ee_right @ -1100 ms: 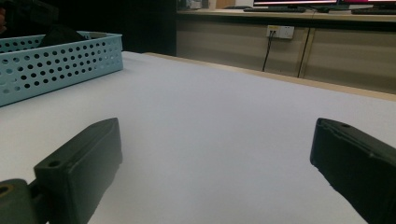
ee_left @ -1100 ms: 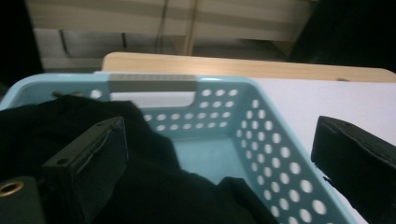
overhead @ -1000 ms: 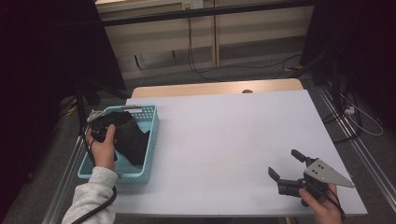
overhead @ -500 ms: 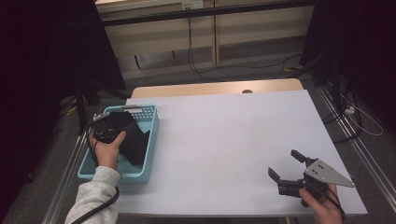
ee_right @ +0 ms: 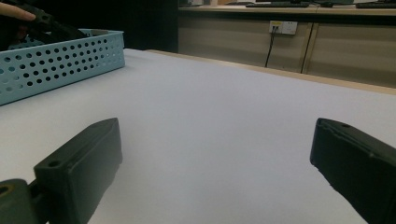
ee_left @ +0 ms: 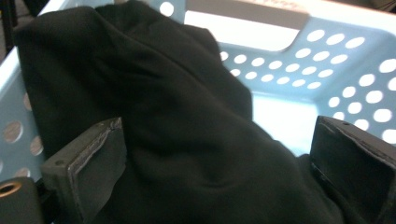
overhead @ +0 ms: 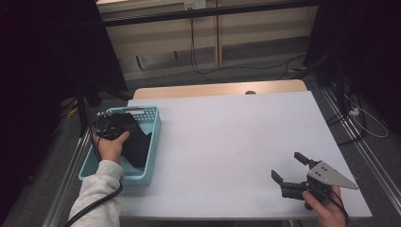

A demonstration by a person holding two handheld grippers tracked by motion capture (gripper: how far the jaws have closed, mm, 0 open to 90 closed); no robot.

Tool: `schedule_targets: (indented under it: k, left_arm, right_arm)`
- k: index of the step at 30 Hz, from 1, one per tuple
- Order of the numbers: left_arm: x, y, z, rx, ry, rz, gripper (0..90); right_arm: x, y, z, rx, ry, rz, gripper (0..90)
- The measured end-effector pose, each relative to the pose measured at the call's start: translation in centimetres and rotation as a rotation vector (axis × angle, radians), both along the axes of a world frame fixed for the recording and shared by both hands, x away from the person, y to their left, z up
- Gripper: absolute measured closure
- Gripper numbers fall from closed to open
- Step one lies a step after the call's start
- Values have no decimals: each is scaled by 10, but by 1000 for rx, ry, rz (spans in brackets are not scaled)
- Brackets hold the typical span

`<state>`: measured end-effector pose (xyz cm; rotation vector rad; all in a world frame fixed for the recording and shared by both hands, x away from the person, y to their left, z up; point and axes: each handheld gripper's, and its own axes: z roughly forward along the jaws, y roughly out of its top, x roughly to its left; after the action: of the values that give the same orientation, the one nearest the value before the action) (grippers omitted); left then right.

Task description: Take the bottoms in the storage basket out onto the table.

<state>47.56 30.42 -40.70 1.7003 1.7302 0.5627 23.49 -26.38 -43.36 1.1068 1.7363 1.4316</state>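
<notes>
Black cloth (ee_left: pixel 187 140) lies bunched and creased inside the light-blue perforated basket (overhead: pixel 152 137), heaped against its left wall.

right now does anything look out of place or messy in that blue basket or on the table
Nothing looks damaged or spilled. The black cloth lies bunched in the blue basket, mounded rather than folded, with the open left gripper straddling it. The right gripper sits open over the white table, apart from the basket.

1. The table (overhead: pixel 227 142) lies bare from centre out to 12 and 3 o'clock, open to passage.
2. At 9 o'clock the blue basket (overhead: pixel 150 142) walls block low sideways moves.
3. Black cloth (ee_left: pixel 177 130) crowds the basket's inside.
</notes>
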Motion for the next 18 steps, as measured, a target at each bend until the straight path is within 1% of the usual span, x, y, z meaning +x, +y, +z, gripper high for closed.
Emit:
schedule_targets:
  k: [1, 2, 3, 4, 5, 6, 8, 9, 10, 11, 14, 15, 16, 18]
  left_arm:
    - [2, 0, -1, 9, 13, 17, 38]
    - [4, 1, -4, 23, 27, 19, 39]
    - [4, 1, -4, 23, 27, 19, 37]
    - [6, 1, -8, 25, 44, 25, 36]
    - [6, 1, -8, 25, 44, 25, 36]
    - [7, 2, -9, 19, 56, 27, 32]
    - [9, 3, -12, 25, 70, 41, 31]
    - [11, 3, -12, 38, 74, 39, 31]
    - [12, 4, -13, 40, 76, 35, 31]
    - [14, 3, -15, 29, 73, 35, 32]
    - [15, 3, -16, 38, 80, 32, 33]
    - [16, 3, -18, 33, 76, 35, 33]
    - [17, 2, -20, 27, 81, 35, 33]
    - [18, 2, -20, 33, 80, 35, 34]
  right_arm:
    - [0, 0, 0, 2, 0, 2, 19]
    - [0, 1, 0, 2, -1, 3, 19]
    - [-1, 1, 0, 2, 0, 4, 20]
    - [-1, 1, 0, 2, -1, 6, 19]
    - [-1, 1, 0, 2, -1, 6, 19]
    - [0, 1, 0, 3, 1, 8, 20]
    - [0, 1, 0, 4, 1, 7, 19]
    - [0, 1, 0, 5, 2, 6, 19]
    - [0, 1, 0, 5, 2, 6, 19]
    - [-1, 1, 0, 5, 1, 5, 19]
    - [-1, 1, 0, 10, 0, 4, 19]
    - [0, 0, 0, 7, 0, 6, 19]
    - [0, 0, 0, 7, 1, 6, 19]
    - [-1, 0, 0, 8, 1, 6, 19]
